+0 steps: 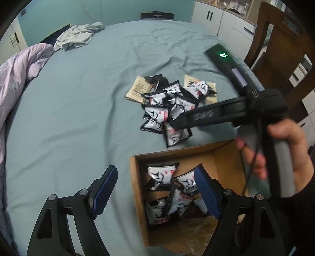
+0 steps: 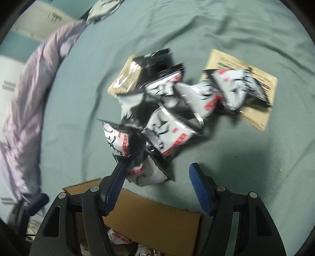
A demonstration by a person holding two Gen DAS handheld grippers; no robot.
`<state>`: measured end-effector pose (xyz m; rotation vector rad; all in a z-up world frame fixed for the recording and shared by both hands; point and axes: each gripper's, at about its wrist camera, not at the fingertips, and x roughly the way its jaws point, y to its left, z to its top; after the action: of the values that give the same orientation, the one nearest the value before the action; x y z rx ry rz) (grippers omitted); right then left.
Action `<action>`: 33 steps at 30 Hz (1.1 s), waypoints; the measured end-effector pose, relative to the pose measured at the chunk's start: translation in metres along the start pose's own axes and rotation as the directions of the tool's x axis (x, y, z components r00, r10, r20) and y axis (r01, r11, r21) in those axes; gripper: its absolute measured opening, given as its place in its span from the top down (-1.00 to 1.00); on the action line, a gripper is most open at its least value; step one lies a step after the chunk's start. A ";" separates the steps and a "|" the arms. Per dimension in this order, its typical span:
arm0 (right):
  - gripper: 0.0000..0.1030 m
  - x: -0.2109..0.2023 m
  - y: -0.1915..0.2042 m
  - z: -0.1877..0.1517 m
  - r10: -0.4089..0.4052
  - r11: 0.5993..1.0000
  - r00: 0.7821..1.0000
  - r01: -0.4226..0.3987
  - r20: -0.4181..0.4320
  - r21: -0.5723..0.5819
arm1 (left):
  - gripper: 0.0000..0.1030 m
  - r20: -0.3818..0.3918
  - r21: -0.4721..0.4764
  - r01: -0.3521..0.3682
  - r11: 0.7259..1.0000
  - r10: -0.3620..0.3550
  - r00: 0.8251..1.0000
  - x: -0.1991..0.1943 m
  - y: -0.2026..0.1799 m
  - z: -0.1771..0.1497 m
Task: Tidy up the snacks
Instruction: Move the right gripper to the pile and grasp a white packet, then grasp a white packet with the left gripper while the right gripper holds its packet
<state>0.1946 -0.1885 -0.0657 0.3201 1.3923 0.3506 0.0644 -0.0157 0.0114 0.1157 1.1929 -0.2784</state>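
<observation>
A heap of black-and-white snack packets lies on the teal bed sheet, on top of two tan packets. An open cardboard box in front of the heap holds several of the same packets. My left gripper hangs open over the box's left wall, nothing between its fingers. A hand holds my right gripper, which reaches over the near side of the heap. In the blurred right wrist view the right gripper is open above the nearest packet, which lies by its left finger. The box sits just below.
A purple duvet is bunched along the left of the bed, and a grey garment lies at the far left corner. A wooden chair and white cabinets stand to the right. Bare sheet stretches left of the box.
</observation>
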 end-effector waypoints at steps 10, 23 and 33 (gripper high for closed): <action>-0.16 0.022 0.028 0.003 -0.043 0.993 0.995 0.033 -0.086 -0.112 | -0.57 0.016 -0.014 -0.021 1.000 0.022 1.000 0.001 0.003 0.001; 0.32 -0.073 -0.009 -0.029 0.038 0.998 0.977 -0.047 0.209 0.038 | -0.57 0.069 -0.024 -0.114 0.993 0.116 0.991 0.003 0.011 0.012; 0.32 -0.154 -0.059 -0.153 -0.251 0.940 0.821 0.080 0.512 0.331 | -0.59 -0.058 -0.069 0.062 0.996 -0.066 0.996 0.056 0.018 0.062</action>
<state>0.0246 -0.3048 0.0249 0.4978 0.8846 -0.1062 0.1443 -0.0213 -0.0189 0.0279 1.2660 -0.2924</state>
